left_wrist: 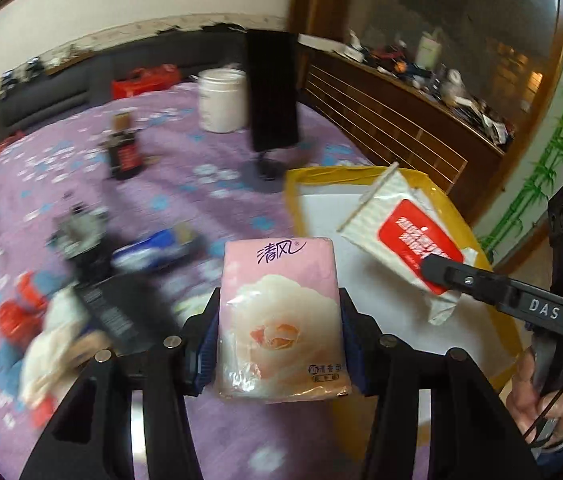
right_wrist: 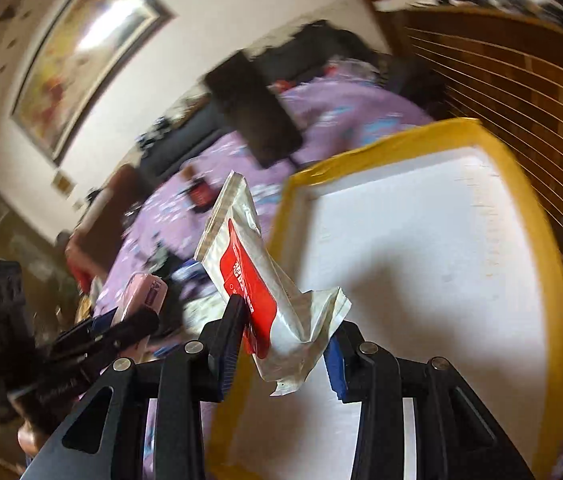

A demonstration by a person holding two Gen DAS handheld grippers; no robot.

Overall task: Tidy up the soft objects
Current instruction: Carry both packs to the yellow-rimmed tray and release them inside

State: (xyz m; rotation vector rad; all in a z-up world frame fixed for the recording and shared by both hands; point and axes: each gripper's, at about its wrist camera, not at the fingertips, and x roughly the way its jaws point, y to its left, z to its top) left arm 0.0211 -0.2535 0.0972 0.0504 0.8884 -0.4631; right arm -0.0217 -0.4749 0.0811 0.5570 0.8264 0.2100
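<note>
My left gripper [left_wrist: 279, 312] is shut on a pink tissue pack [left_wrist: 281, 320] and holds it above the purple floral bedspread [left_wrist: 169, 184], just left of a white tray with a yellow rim [left_wrist: 293, 208]. My right gripper [right_wrist: 285, 332] is shut on a white pouch with a red label [right_wrist: 257, 276] and holds it tilted over the tray's [right_wrist: 521, 184] left edge. The pouch [left_wrist: 397, 228] and right gripper also show in the left wrist view, over the tray. The pink pack [right_wrist: 145, 292] shows at the left in the right wrist view.
On the bedspread lie a blue packet [left_wrist: 157, 248], a dark bottle [left_wrist: 123, 148], a white tub [left_wrist: 221, 100], a black stand [left_wrist: 271, 92] and a blurred pile of red, blue and white items [left_wrist: 37, 328]. A wooden headboard [left_wrist: 381, 120] stands behind the tray.
</note>
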